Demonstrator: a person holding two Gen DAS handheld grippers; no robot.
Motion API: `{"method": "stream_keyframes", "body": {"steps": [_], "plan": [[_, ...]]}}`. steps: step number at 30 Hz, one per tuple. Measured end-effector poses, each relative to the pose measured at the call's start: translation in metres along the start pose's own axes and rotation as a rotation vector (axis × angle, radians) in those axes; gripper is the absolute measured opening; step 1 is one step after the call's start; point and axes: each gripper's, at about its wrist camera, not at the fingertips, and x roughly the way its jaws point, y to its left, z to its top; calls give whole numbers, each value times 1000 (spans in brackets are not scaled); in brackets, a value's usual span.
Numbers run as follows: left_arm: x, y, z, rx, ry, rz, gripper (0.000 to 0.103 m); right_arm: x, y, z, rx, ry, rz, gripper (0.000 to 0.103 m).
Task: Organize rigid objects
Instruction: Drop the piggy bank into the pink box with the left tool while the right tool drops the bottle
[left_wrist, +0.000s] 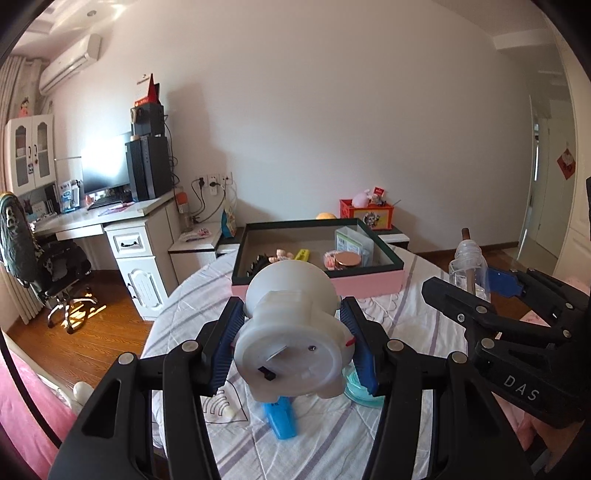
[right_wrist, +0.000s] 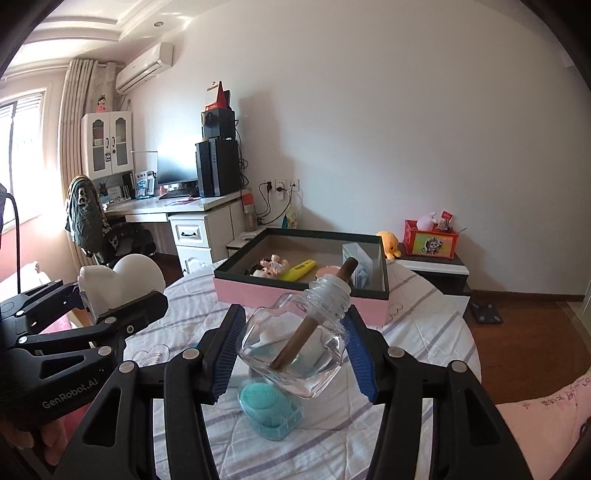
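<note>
My left gripper (left_wrist: 291, 332) is shut on a white plastic figure (left_wrist: 291, 325), held above the bed with its round base toward the camera. My right gripper (right_wrist: 295, 347) is shut on a clear glass bottle (right_wrist: 295, 350) with a brown wick stick (right_wrist: 314, 317), tilted, above the bed. The pink box with a dark rim (left_wrist: 317, 284) lies ahead on the bed, holding a doll, a yellow item and a round pink lid; it also shows in the right wrist view (right_wrist: 295, 295). The right gripper shows in the left view (left_wrist: 480, 306), the left gripper in the right view (right_wrist: 99, 317).
A teal silicone brush in a clear case (right_wrist: 269, 410) lies on the striped bedsheet (right_wrist: 406, 332) under the bottle. A blue item (left_wrist: 280, 417) lies under the white figure. A desk with computer (left_wrist: 110, 218) stands at left, a nightstand with a red box (right_wrist: 432, 243) behind.
</note>
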Motion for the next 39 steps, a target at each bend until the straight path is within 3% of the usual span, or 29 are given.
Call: {"method": "stream_keyframes", "body": {"steps": [12,21,28,32,39], "plan": [[-16,19,23,-25,-87,33,55,-4,20,29,-45,-70,22,55],[18,22,46,-12,-83,28,55,23,15,45,-55,-59,43,55],[100,31,84,23,-15,-8,55,85,-2,82,-79,-1,62,55],[171,41,101,32,75,-2,55,140,-11,102,-107,69,69,55],[296,54,105,26,306,-29,55,248,-24,114,-154,237,18,55]]}}
